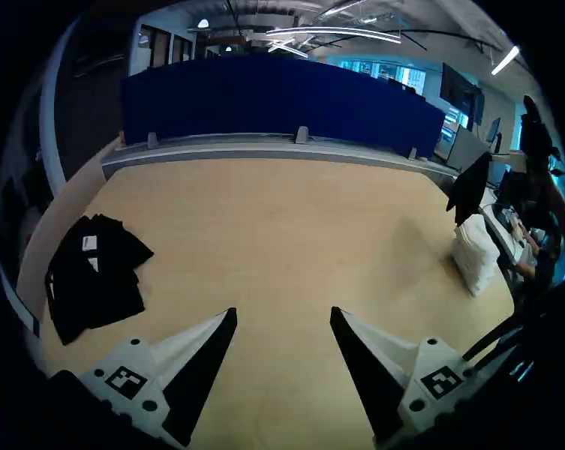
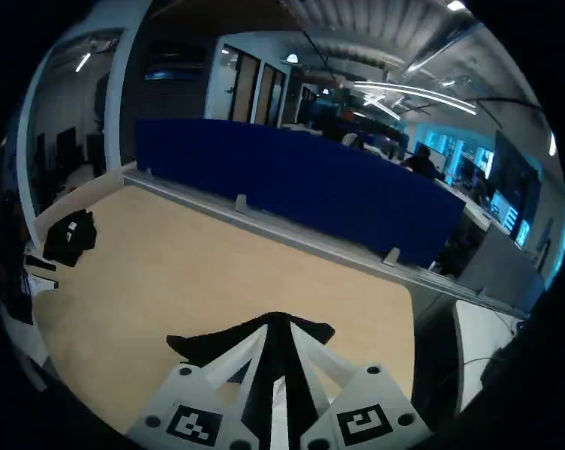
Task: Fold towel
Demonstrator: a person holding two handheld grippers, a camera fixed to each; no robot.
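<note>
You are holding the black towel (image 2: 199,346) pinched in the closed right gripper (image 2: 280,321) above the worktop (image 2: 169,255), the left gripper (image 1: 282,311) hanging open and empty; pickup stage, judged: spreading it flat is coming next.

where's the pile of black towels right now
In the left gripper view the pile of black towels lies by the left edge of the table, left of the open left gripper; in the right gripper view it sits far left.
</note>
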